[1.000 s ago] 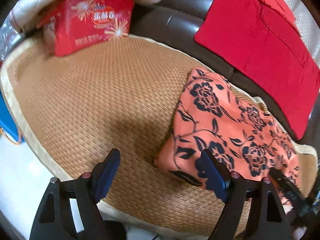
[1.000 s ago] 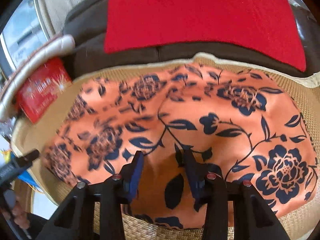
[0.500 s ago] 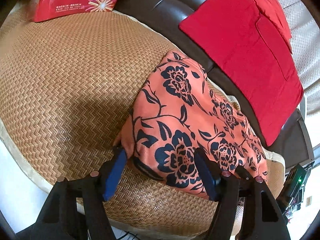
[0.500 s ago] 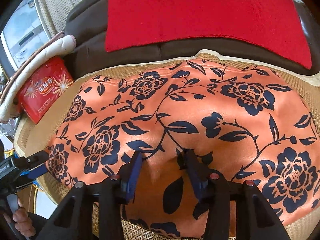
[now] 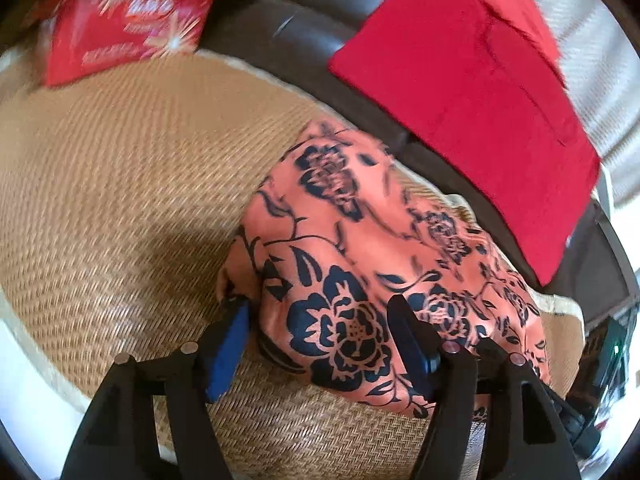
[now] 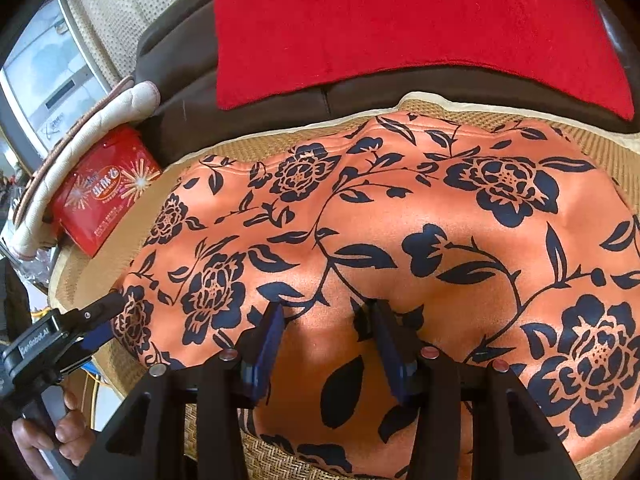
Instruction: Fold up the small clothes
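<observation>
An orange garment with dark blue flowers lies spread on a woven straw mat. It fills the right wrist view. My left gripper is open and straddles the garment's left corner, its left finger at the cloth's edge. It also shows in the right wrist view at the garment's left end. My right gripper is open, its fingers resting on the garment near its front edge, with cloth between them.
A red snack box and a white padded roll sit at the mat's far left. A red towel hangs over the dark brown sofa back. The mat's front edge runs close below my left gripper.
My left gripper swung in from the bare mat to the garment's left corner and now straddles it. My right gripper stayed on the cloth with the same opening.
</observation>
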A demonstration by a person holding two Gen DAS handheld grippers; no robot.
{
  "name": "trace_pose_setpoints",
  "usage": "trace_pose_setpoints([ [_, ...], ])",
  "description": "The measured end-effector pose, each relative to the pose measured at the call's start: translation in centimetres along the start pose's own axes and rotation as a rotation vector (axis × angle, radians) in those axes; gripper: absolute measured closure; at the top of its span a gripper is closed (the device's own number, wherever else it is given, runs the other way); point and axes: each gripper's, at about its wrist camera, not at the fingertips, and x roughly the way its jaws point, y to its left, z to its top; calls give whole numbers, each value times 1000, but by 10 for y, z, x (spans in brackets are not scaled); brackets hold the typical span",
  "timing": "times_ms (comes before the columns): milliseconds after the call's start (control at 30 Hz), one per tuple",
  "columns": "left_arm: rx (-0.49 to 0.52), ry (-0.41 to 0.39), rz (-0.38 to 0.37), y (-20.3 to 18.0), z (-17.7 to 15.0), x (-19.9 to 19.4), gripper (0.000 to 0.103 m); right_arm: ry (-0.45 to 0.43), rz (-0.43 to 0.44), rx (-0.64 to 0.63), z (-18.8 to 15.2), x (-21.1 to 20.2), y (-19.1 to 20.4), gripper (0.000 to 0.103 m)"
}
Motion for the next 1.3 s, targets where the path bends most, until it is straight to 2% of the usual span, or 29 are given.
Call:
trace_pose_setpoints([
  [33,28,-16,-4,-4,0,0,43,0,2,4,0,0,-1,52],
  [67,58,-26,-6,-8,1,0,57,-1,3,7,0,0,-1,52],
  [100,83,-31,-12,-12,2,1,61,-3,5,10,0,-1,-2,52],
  [167,99,-39,-23,-16,2,3,62,-5,5,13,-2,-1,-1,52],
  [200,102,-36,-27,-14,2,1,61,-6,5,14,-2,-2,-1,52],
  [233,102,-29,-29,-14,2,2,50,-7,5,15,-2,-2,-1,52],
  [267,94,-16,-26,-14,2,6,33,-7,6,16,-2,-2,-1,52],
  [300,81,-6,-17,-13,2,9,30,-7,7,19,-2,-2,-2,52],
  [400,78,0,-7,-13,0,14,31,-7,14,28,-1,-1,-3,52],
  [433,85,-4,1,-14,0,15,36,-7,18,29,-1,-1,-3,52],
  [467,92,-2,9,-15,0,16,54,-7,20,30,-1,-1,-4,52],
  [500,98,3,10,-16,0,18,63,-6,24,30,-1,-2,-4,52],
  [533,103,11,15,-16,1,20,77,-5,29,33,-1,-2,-5,52],
  [633,95,12,6,-16,3,22,84,-4,72,72,0,-6,-11,52],
  [767,167,-51,-18,-30,5,7,89,-11,177,170,2,-15,-29,53],
  [900,310,-101,-38,-64,1,-7,91,-47,236,260,5,-26,-53,52],
  [1067,442,-113,-91,-109,-6,-15,94,-96,328,376,12,-41,-91,52],
  [1233,606,-110,-194,-177,-26,-21,100,-183,351,489,15,-64,-139,52],
  [1300,677,-78,-288,-211,-43,-16,103,-213,372,531,13,-72,-156,52],
])
